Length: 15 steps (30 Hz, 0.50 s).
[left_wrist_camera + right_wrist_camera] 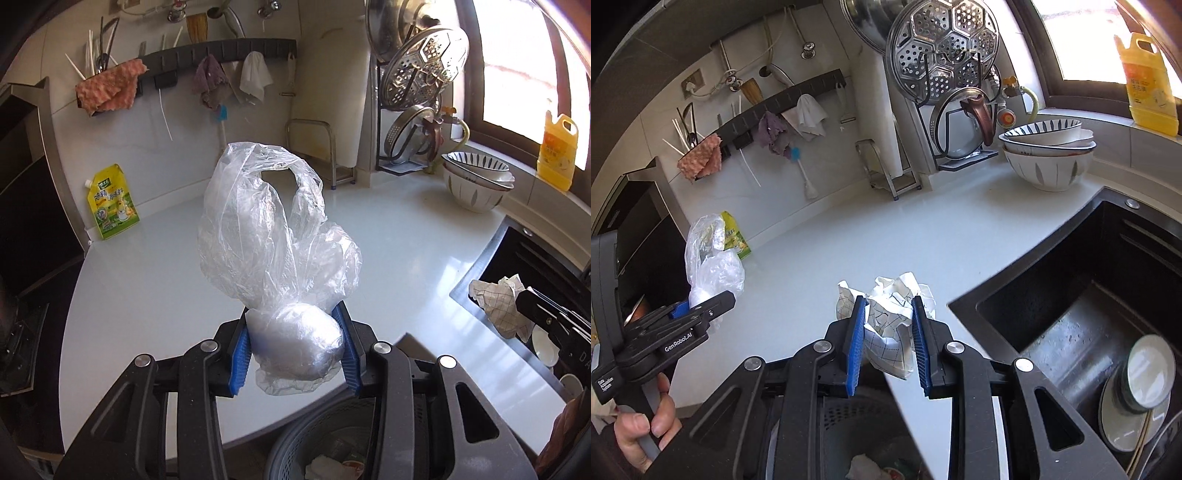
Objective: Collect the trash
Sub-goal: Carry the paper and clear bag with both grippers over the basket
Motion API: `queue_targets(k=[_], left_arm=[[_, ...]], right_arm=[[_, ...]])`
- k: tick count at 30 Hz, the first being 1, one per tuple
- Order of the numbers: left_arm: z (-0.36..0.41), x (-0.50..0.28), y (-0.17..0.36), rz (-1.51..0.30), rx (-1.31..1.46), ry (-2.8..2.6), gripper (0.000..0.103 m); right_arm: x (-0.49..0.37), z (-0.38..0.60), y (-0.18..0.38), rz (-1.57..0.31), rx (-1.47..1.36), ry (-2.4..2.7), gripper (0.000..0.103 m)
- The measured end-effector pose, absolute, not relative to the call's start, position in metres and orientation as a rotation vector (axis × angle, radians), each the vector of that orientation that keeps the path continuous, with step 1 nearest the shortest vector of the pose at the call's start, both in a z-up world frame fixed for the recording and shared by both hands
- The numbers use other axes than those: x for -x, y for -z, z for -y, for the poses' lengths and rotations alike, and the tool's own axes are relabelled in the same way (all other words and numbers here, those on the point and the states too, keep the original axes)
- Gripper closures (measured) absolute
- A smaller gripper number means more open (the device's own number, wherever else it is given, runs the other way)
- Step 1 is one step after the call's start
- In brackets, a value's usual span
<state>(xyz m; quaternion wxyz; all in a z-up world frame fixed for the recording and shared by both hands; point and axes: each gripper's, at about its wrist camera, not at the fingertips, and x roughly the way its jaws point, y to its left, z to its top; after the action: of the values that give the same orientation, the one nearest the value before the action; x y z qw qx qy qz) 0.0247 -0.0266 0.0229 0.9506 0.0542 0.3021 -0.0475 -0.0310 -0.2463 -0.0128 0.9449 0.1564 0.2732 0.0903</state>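
Note:
My left gripper (pixel 295 325) is shut on a crumpled clear plastic bag (pixel 273 236) and holds it above the white counter's front edge; the bag also shows in the right wrist view (pixel 713 258). My right gripper (pixel 888 306) is shut on a crumpled white checked paper (pixel 890 317), also seen in the left wrist view (pixel 498 299). A grey perforated trash basket (pixel 321 435) with some trash inside sits below both grippers, also in the right wrist view (pixel 857 435).
A yellow-green pouch (pixel 112 203) stands at the counter's back left. Stacked bowls (pixel 1049 155) and a lid rack (pixel 945 92) stand at the back right. A black sink (pixel 1089 314) with dishes lies right. A yellow bottle (pixel 1148 85) stands on the sill.

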Motion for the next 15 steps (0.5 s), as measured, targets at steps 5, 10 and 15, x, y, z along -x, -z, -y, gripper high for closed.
queue_targets(k=[5,10,15], left_arm=[[0.017,0.012,-0.010,-0.631,-0.108,0.125,0.063],[0.012,0.039,0.009,-0.646,-0.087,0.153,0.063],[0.016,0.057,0.027,-0.683,-0.052,0.205,0.063]], right_arm=[[0.082,0.228,0.016,-0.542,-0.322,-0.195,0.079],[0.123,0.212,0.022,-0.538,-0.282,-0.159,0.079],[0.142,0.197,0.036,-0.564,-0.247,-0.145,0.079]])
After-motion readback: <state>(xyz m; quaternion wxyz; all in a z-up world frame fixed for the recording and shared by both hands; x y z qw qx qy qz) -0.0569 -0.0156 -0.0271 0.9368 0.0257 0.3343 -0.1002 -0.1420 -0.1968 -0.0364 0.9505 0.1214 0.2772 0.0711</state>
